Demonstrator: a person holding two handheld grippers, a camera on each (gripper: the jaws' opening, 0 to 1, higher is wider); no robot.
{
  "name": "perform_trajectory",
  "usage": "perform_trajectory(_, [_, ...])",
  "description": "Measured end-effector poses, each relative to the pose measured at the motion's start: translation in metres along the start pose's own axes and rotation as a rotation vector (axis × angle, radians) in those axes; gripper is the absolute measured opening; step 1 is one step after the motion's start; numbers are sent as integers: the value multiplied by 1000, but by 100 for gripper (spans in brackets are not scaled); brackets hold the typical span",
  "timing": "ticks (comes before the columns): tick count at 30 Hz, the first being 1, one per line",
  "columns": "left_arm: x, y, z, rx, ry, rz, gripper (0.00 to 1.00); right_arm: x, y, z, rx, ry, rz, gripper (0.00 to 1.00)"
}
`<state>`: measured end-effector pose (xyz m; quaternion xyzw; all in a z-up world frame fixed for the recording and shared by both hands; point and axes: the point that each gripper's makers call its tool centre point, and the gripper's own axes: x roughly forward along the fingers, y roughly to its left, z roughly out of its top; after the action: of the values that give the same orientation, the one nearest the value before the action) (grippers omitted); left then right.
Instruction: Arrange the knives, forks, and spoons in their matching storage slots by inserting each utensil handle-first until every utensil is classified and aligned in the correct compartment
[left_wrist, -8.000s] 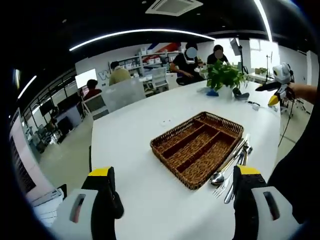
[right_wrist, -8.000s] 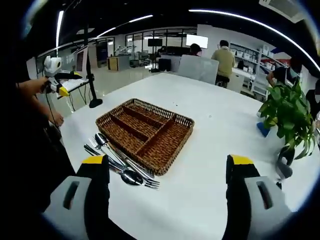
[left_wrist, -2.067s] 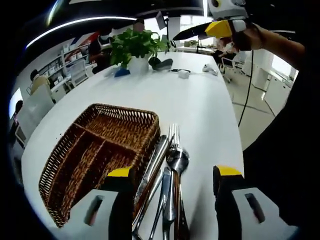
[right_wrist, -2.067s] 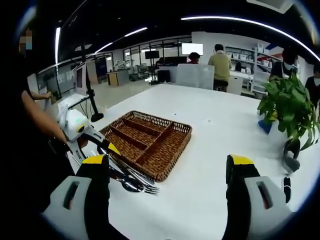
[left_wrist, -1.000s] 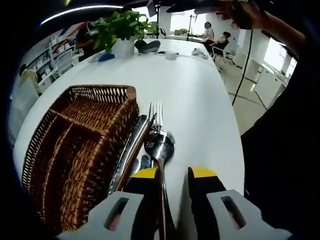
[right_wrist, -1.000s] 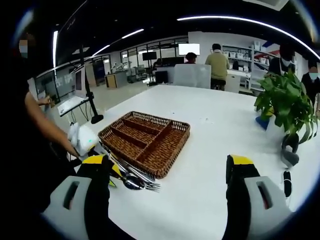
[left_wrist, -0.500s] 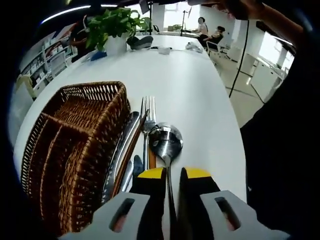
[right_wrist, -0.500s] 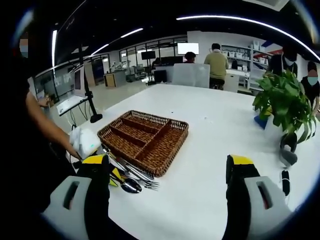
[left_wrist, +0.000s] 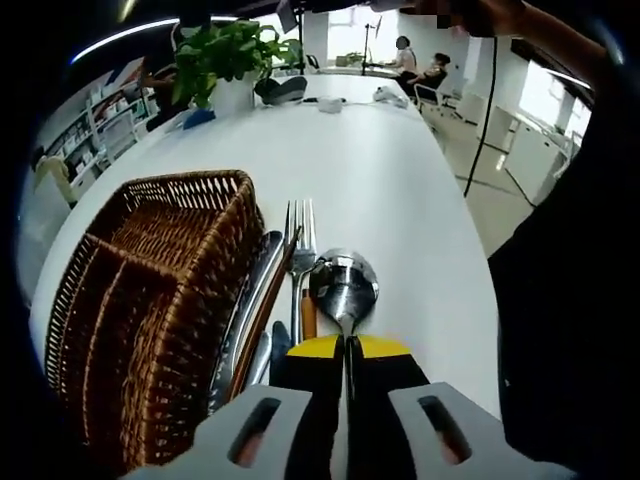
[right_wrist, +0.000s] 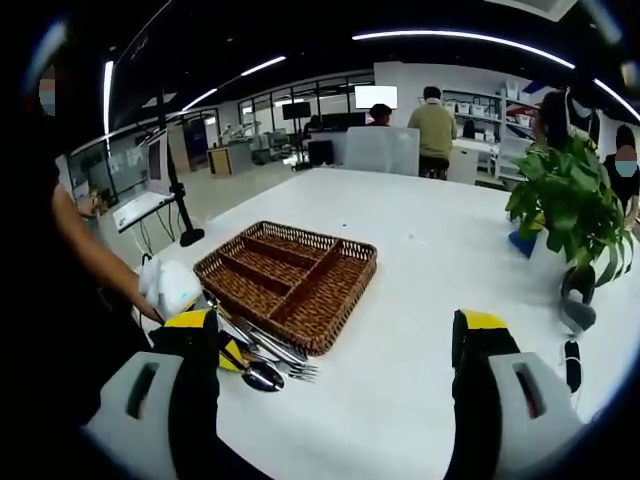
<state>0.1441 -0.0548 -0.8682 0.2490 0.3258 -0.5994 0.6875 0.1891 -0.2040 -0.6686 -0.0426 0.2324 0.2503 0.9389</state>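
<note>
Beside the wicker tray (left_wrist: 150, 270) on the white table (left_wrist: 400, 190): left gripper (left_wrist: 345, 350), jaws clamped on a spoon (left_wrist: 343, 285) handle for lifting from the utensil pile (left_wrist: 270, 300); right gripper (right_wrist: 335, 335), jaws wide, empty, held clear.

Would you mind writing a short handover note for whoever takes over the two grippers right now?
Left gripper: shut on the spoon, gripped at its handle, bowl pointing away; whether it has left the table is unclear.
Right gripper: open, holding nothing, above the table facing the wicker tray.
The remaining cutlery, including a fork, lies along the tray's side.
Done: the spoon is gripped; every tray compartment in view is still bare.
Left: put the spoon handle-first into its compartment, then sort everything else.
</note>
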Motion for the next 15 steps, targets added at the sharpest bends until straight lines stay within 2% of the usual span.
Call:
perform_trajectory(4, [0, -2, -1, 15, 30, -13, 3, 0, 0, 0, 1, -2, 0, 100])
perform_trajectory(15, [-1, -12, -2, 86, 65, -62, 1, 3, 1, 0, 3, 2, 4, 100])
